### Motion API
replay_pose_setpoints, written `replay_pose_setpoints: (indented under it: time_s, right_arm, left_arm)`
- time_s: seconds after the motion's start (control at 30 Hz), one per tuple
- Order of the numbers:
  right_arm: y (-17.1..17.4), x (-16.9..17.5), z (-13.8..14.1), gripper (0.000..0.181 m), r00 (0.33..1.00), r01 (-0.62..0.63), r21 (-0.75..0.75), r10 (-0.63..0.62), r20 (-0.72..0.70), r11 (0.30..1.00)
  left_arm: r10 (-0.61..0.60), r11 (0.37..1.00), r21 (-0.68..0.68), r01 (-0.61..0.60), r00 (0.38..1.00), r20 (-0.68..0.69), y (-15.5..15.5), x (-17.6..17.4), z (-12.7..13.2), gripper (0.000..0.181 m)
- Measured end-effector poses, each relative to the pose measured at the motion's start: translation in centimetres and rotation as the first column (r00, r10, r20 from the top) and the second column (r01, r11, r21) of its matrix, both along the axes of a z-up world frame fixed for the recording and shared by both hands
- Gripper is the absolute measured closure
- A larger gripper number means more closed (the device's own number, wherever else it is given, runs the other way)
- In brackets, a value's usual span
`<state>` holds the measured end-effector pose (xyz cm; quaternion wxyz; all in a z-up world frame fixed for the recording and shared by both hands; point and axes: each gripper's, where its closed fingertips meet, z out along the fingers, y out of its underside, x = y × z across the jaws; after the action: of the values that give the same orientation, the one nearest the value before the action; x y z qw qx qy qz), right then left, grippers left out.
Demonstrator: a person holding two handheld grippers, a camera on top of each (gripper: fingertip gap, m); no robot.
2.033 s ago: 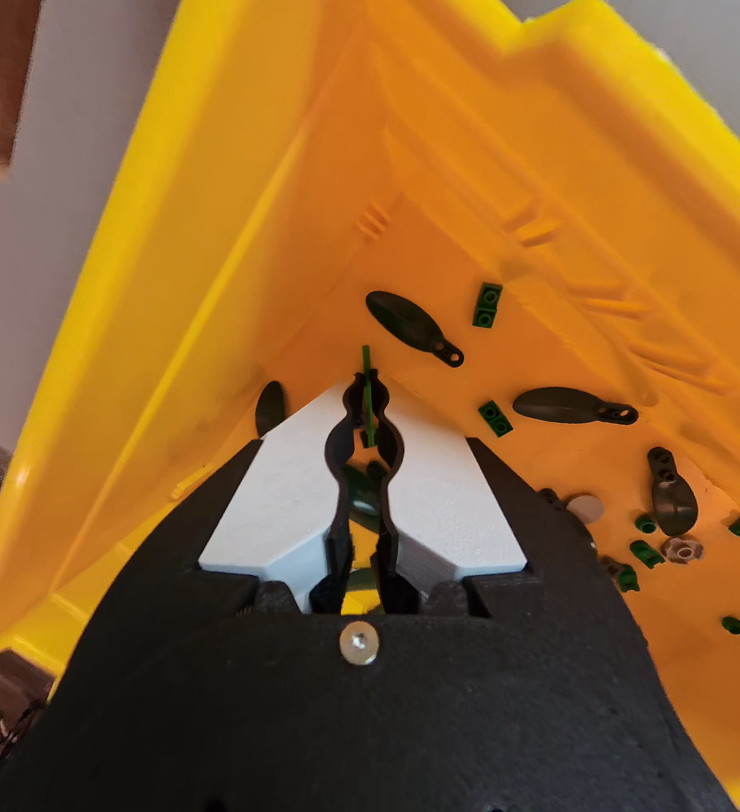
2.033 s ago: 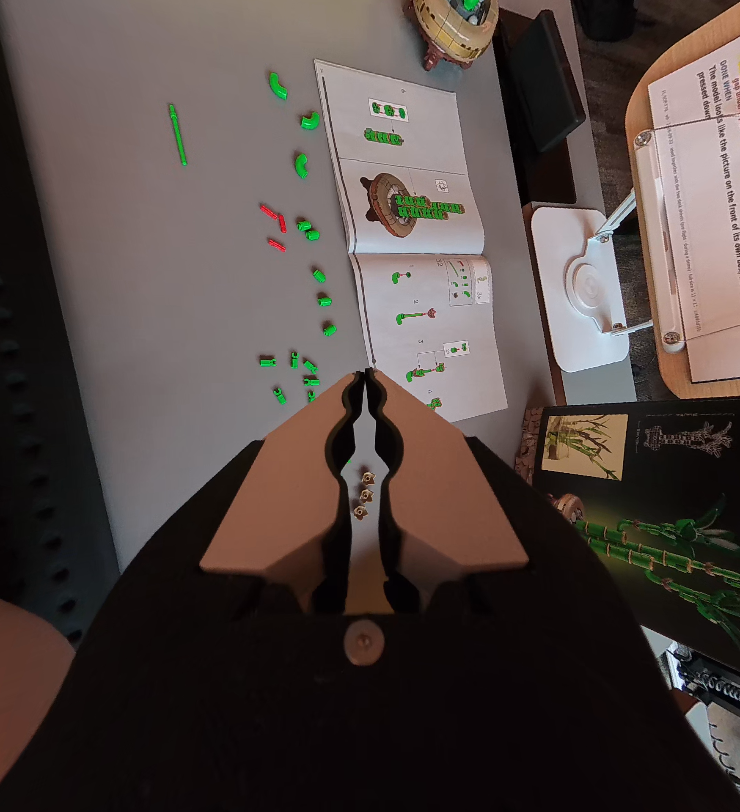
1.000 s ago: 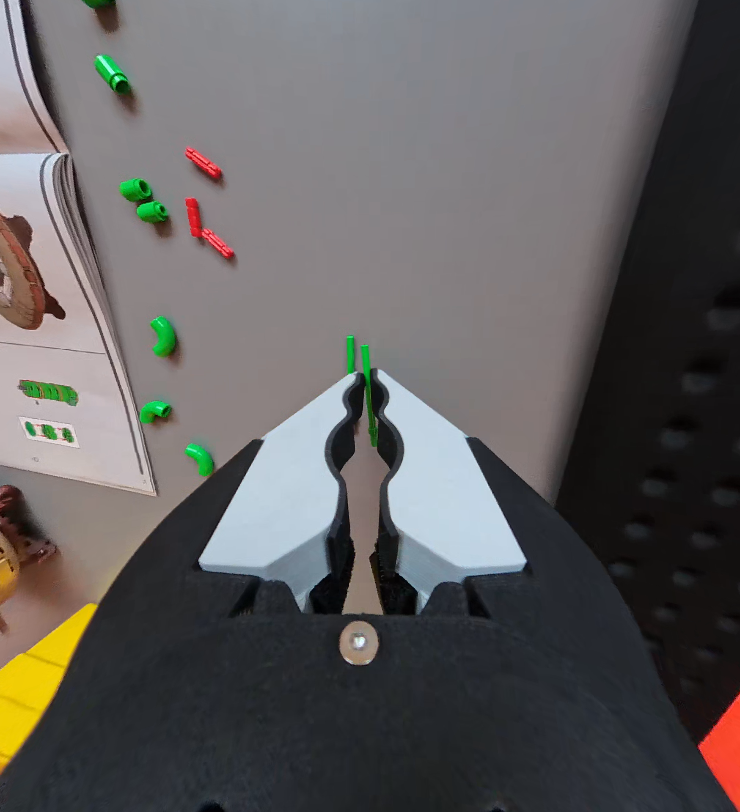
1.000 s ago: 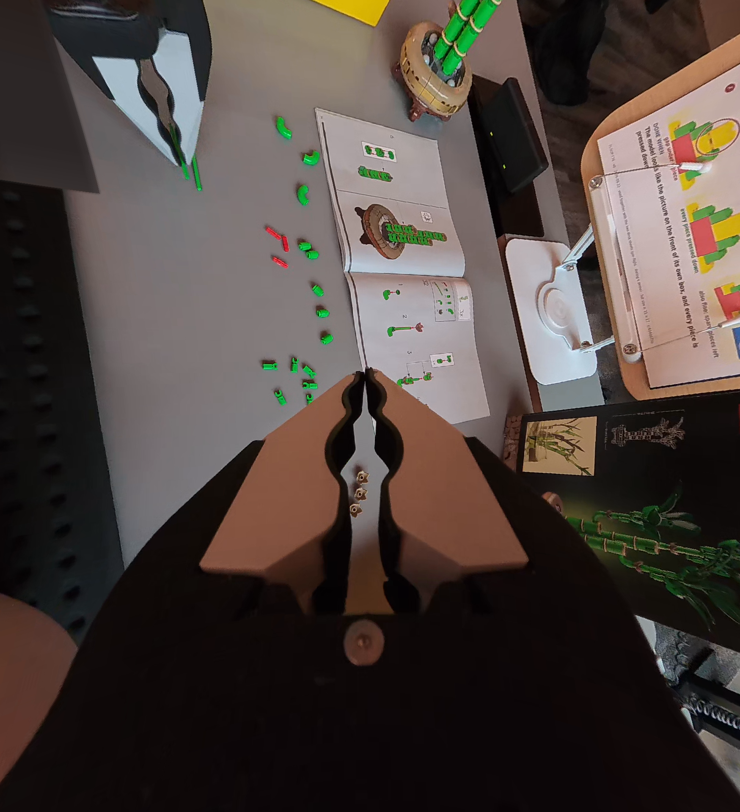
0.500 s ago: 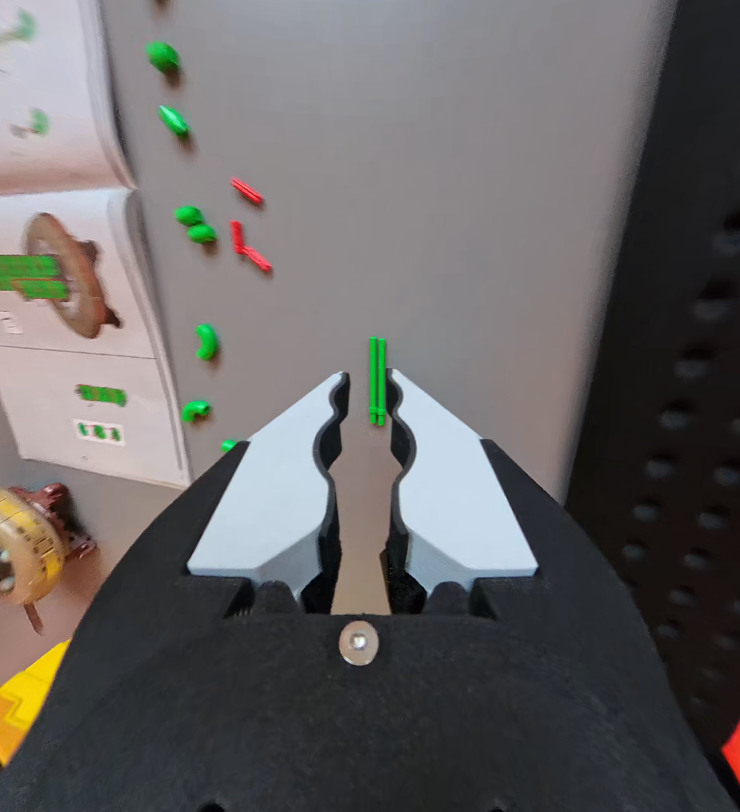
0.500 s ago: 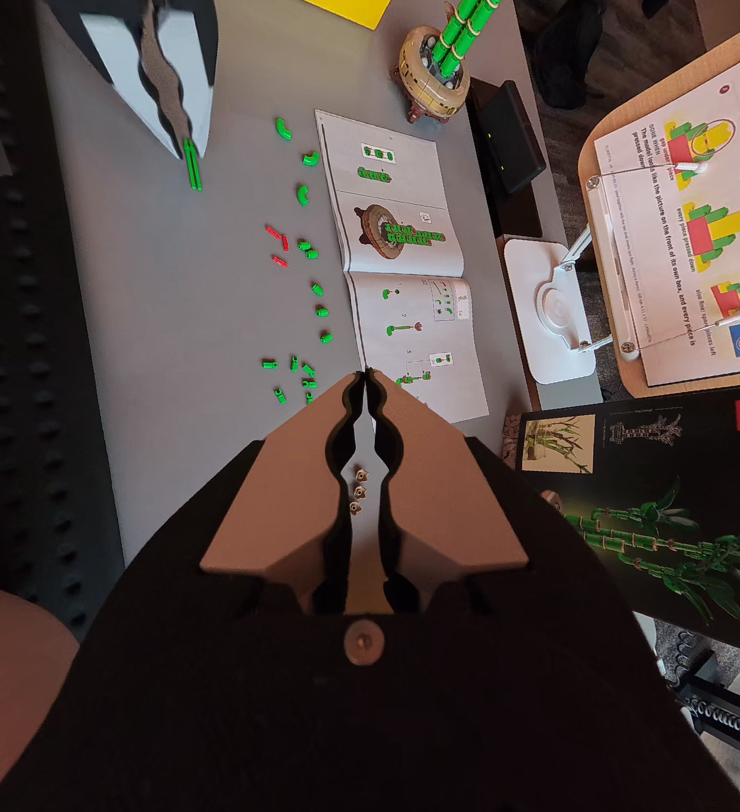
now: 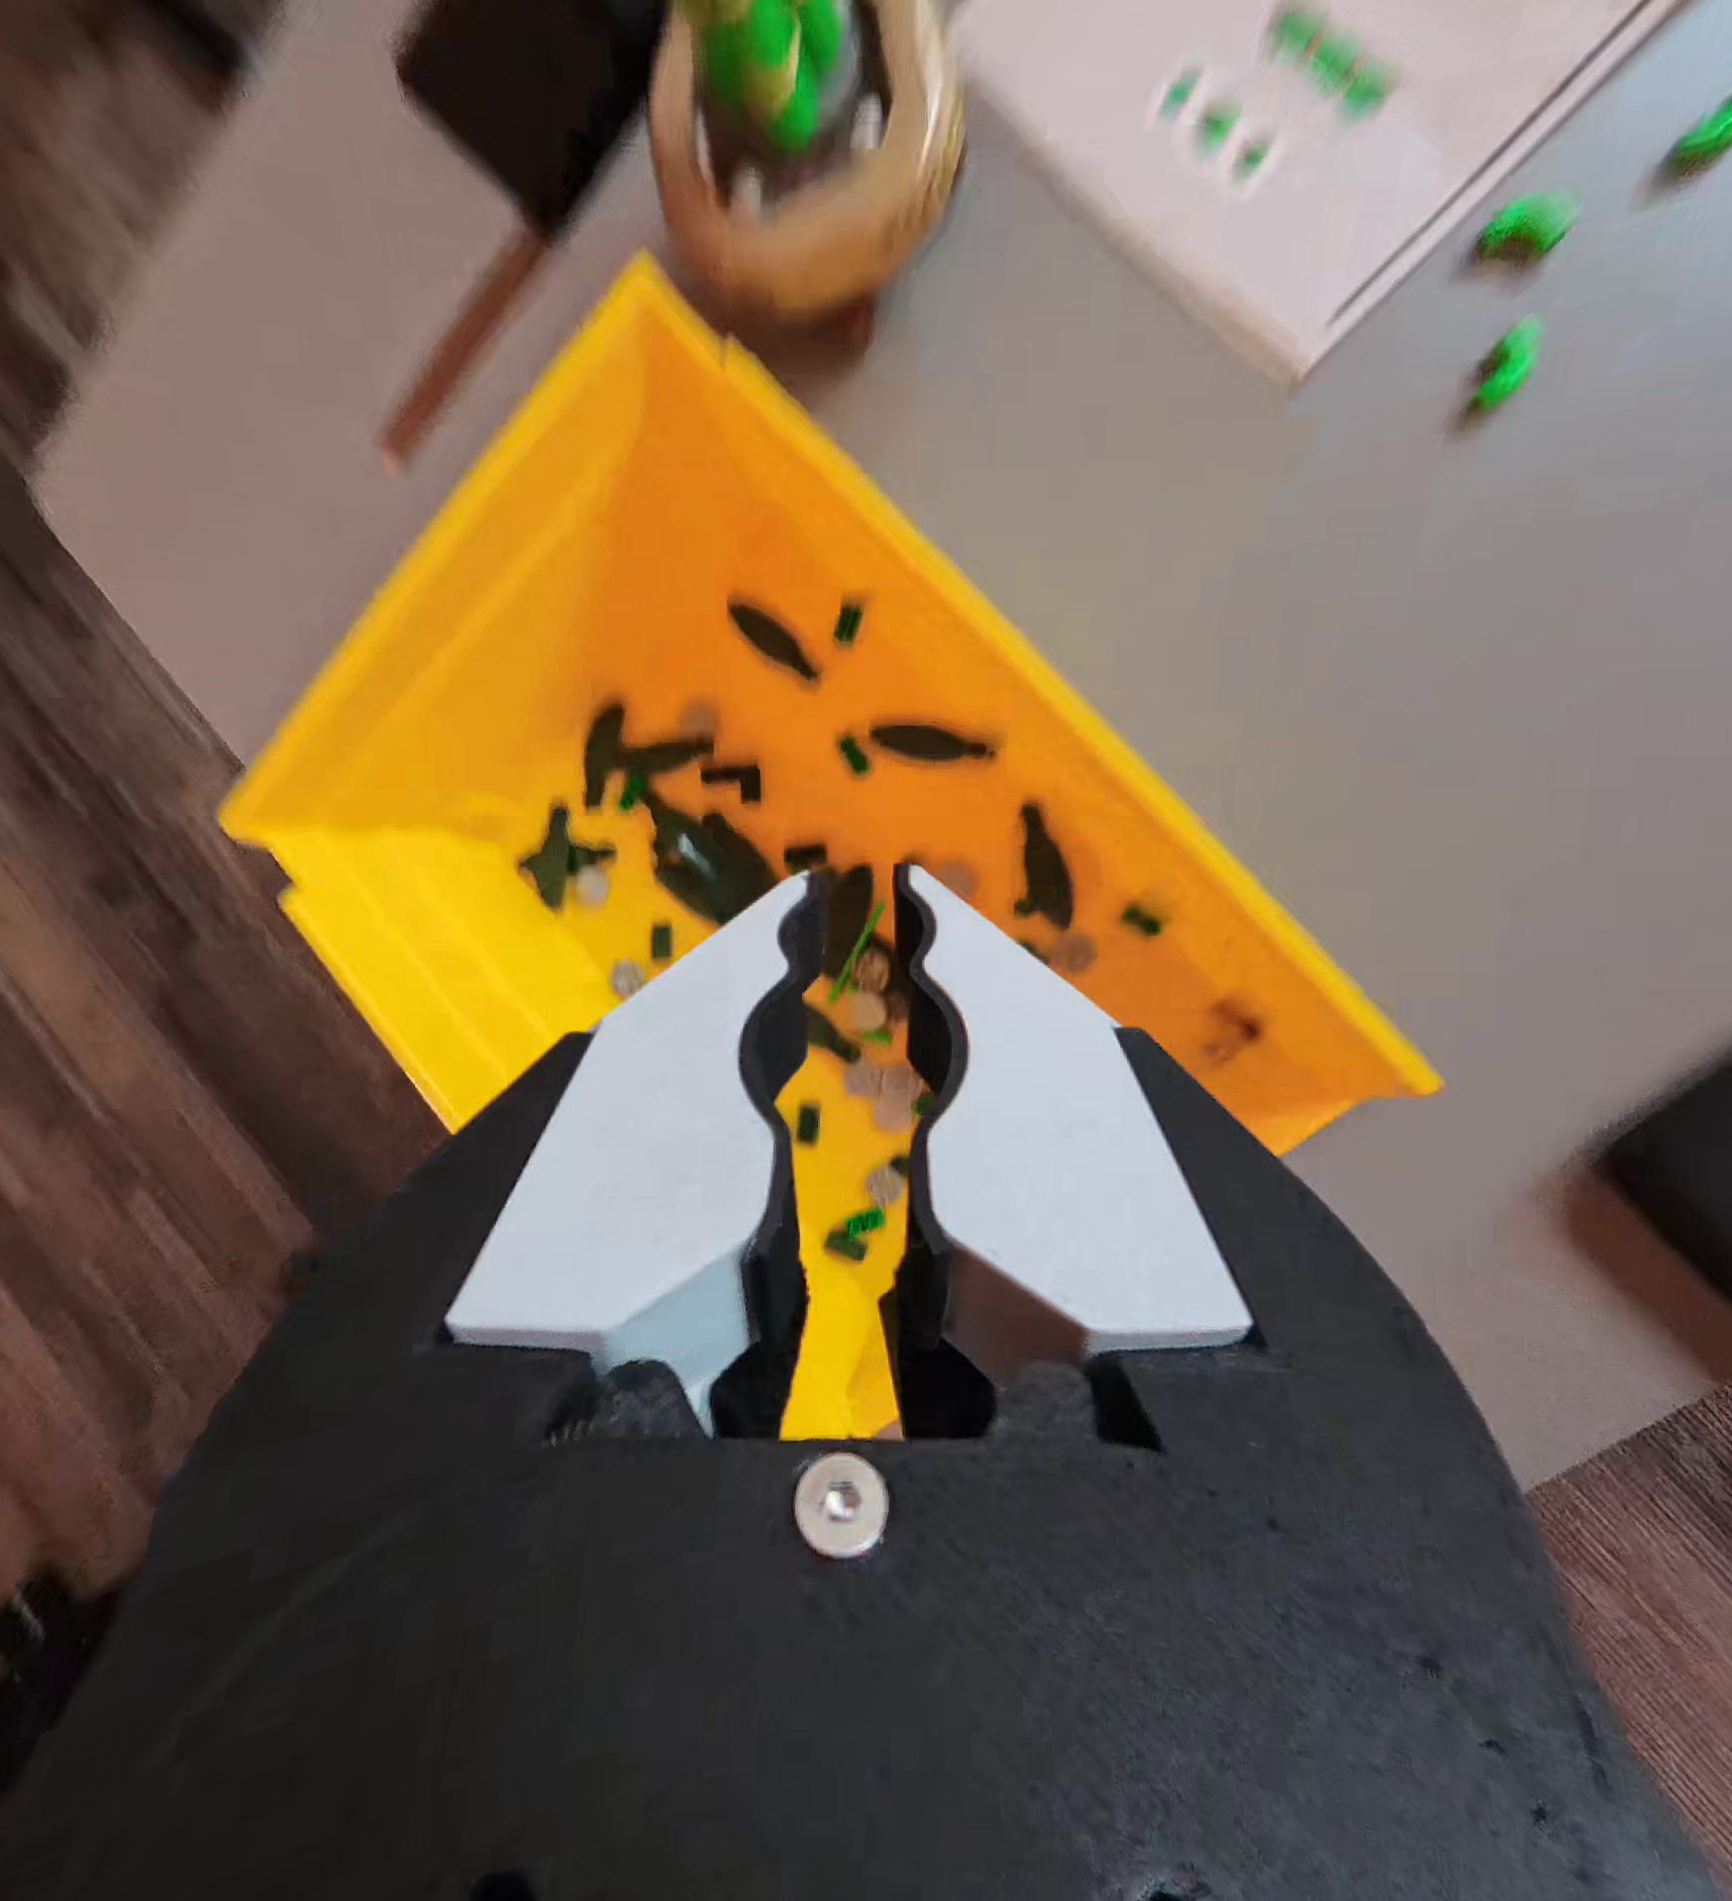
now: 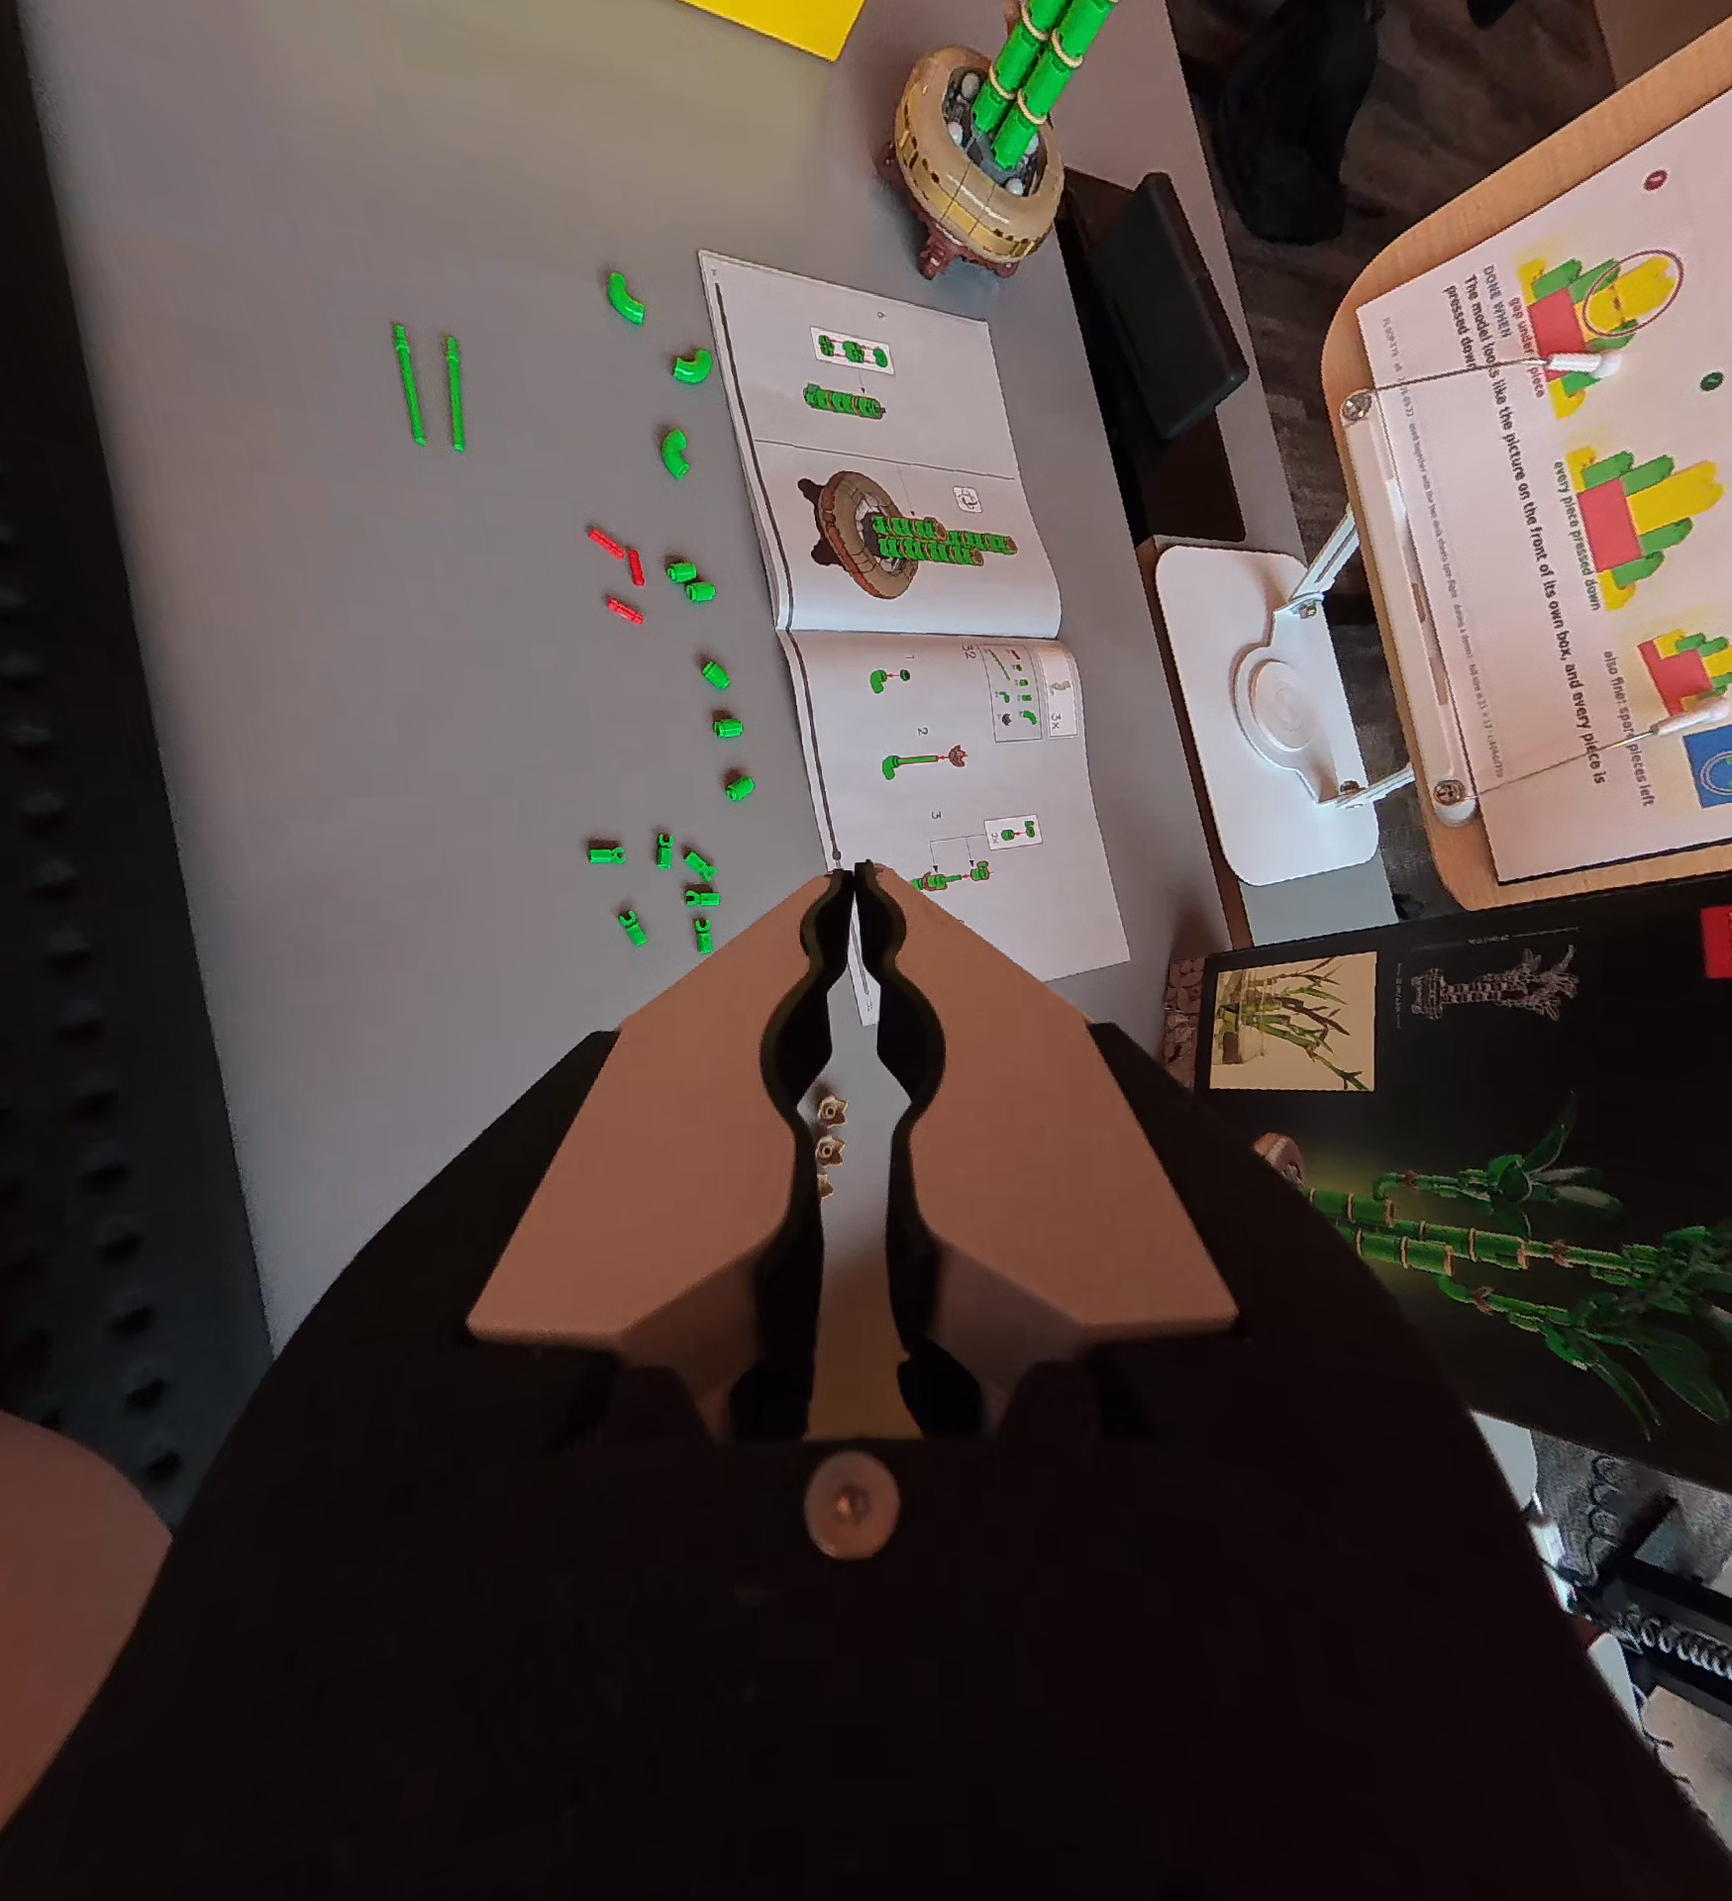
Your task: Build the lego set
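My left gripper [image 7: 853, 887] hangs over the yellow bin [image 7: 491, 658], its jaws a narrow gap apart with nothing between them; the view is blurred, but the bin floor shows scattered dark green leaf pieces [image 7: 774, 638], small round tan pieces [image 7: 882, 1082] and one thin green rod [image 7: 856, 955]. Beyond the bin stands the tan pot with green bamboo stalks [image 7: 805, 134]. My right gripper [image 8: 853, 874] hovers above the grey table [image 8: 326, 617], its jaws almost touching at the tips and empty. On the table two long green rods [image 8: 429, 386] lie side by side, well apart from the open instruction booklet [image 8: 903, 576]. Between them lie curved green elbows [image 8: 676, 453], short red pins [image 8: 620, 571] and small green connectors [image 8: 666, 885]. Three tiny tan pieces [image 8: 828, 1132] show through the gap between my right fingers, and the black set box [image 8: 1520, 1132] lies to the right.
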<state>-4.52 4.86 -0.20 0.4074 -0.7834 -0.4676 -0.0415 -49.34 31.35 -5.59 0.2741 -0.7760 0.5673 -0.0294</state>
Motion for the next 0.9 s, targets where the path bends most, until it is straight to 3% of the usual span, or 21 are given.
replay_pose_setpoints:
  time_s: [0.03, 0.17, 0.3, 0.6, 0.9]
  right_arm:
    - [0.2, -0.1, -0.2, 0.181, 1.000, 0.000, -0.008, 0.000, 0.003, 1.000]
    - [0.8, -0.4, -1.3, 0.181, 1.000, 0.005, -0.050, -0.004, 0.022, 0.999]
    - [1.1, -0.7, -2.0, 0.181, 1.000, 0.008, -0.078, -0.005, 0.029, 0.997]
    - [1.5, -0.9, -3.0, 0.181, 0.999, 0.012, -0.117, -0.007, 0.042, 0.993]
    - [1.6, -0.7, -3.3, 0.181, 0.999, 0.020, -0.127, -0.014, 0.047, 0.992]
  left_arm:
    - [0.026, 0.999, -0.035, -0.027, 0.999, -0.034, 0.7, -1.2, -1.7, 0.171]
    - [-0.008, 0.990, -0.139, -0.009, 0.992, -0.123, 1.5, -3.0, -7.5, 0.172]
    - [-0.077, 0.988, -0.146, 0.041, 0.967, -0.245, 1.9, -3.8, -11.1, 0.174]
    - [-0.107, 0.984, -0.174, 0.044, 0.922, -0.373, 3.4, -6.5, -13.5, 0.174]
    - [-0.096, 0.960, -0.280, 0.015, 0.955, -0.280, 3.3, -6.0, -14.3, 0.172]
